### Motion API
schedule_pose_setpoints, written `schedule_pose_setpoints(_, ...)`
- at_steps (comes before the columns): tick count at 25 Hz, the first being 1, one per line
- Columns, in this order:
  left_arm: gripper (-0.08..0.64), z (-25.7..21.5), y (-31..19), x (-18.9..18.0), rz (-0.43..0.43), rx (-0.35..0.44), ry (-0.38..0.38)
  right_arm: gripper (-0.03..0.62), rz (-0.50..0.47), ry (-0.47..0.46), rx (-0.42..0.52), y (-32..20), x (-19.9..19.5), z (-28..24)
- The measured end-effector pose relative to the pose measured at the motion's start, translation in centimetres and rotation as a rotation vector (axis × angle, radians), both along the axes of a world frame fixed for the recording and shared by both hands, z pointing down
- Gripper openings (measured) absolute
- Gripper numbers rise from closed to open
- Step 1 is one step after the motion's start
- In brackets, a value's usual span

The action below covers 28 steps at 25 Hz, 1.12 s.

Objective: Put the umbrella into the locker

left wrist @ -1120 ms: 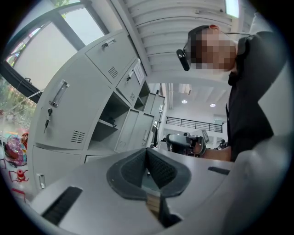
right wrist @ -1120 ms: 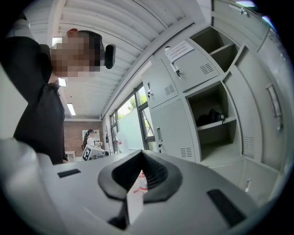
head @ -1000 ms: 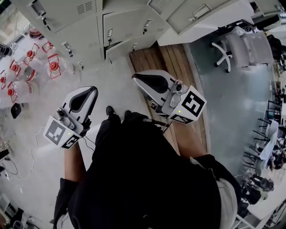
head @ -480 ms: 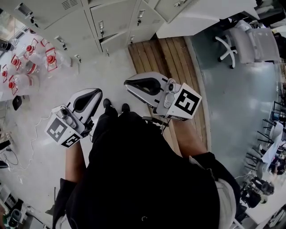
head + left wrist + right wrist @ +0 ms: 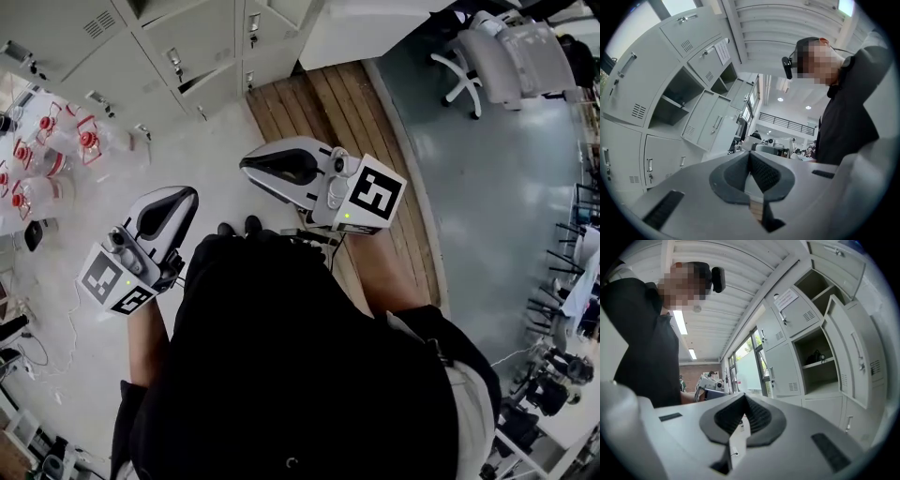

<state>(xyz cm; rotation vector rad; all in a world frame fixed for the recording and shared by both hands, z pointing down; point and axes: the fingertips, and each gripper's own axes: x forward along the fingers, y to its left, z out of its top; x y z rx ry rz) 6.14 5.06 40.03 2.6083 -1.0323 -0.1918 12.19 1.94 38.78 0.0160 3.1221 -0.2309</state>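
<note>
**Painted metal, smooth plastic, bare wood and black cloth**

The lockers (image 5: 178, 56) are pale grey sheet metal under smooth paint with a low sheen. A white paper notice (image 5: 786, 299) is stuck to one locker door. At the lockers' foot lies a strip of brown wood planks (image 5: 323, 112), the grain showing and unpolished. The pale floor (image 5: 220, 155) in front of the lockers looks matt and speckled. Farther right of the lockers, the grey-green floor (image 5: 487, 206) is smooth with a faint shine.

The left gripper (image 5: 180, 195) and right gripper (image 5: 247, 163) have smooth, slightly glossy white plastic shells. Their pads (image 5: 764, 172) are dark, matt and finely ribbed. The person's top (image 5: 300, 375) is matt black cloth. Left of the lockers stand clear plastic bottles (image 5: 89, 141) with red caps.
</note>
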Motion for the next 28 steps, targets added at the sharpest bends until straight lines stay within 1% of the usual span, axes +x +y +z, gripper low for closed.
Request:
schedule_pose_setpoints(3,0.015,-0.6,-1.1,1.4,0.023,0.008,0.005,0.011,0.017,-0.023,0.001,-0.3,1.1,-0.9)
schedule_pose_setpoints(8,0.015,-1.8,-2.0,3.6,0.067,0.050,0.010,0.011,0.011,-0.017,0.026,-0.2,1.6,-1.1)
schedule_pose_setpoints(13,0.015,-1.3,-2.1,3.6,0.051,0.044,0.032,0.010,-0.011,-0.028,0.081,-0.2,2.0,-1.7)
schedule_pose_setpoints(15,0.015,-0.9,-2.2,3.8,0.057,0.043,0.009,0.011,-0.015,-0.036,0.094,-0.3,2.2,-2.0)
schedule_pose_setpoints(18,0.015,0.1,-2.3,4.3,0.058,0.049,-0.069,0.009,-0.029,-0.042,0.099,0.2,2.4,-2.0)
schedule_pose_setpoints(20,0.015,0.5,-2.6,4.7,0.054,0.049,-0.086,0.011,-0.034,-0.031,0.104,0.4,2.6,-1.8)
schedule_pose_setpoints(23,0.015,0.5,-2.9,5.4,0.071,0.048,-0.064,0.010,-0.024,-0.020,0.111,0.2,2.9,-1.5)
schedule_pose_setpoints(28,0.015,0.6,-2.9,6.0,0.115,0.022,-0.034,0.011,0.004,-0.063,0.116,0.1,3.3,-2.5)
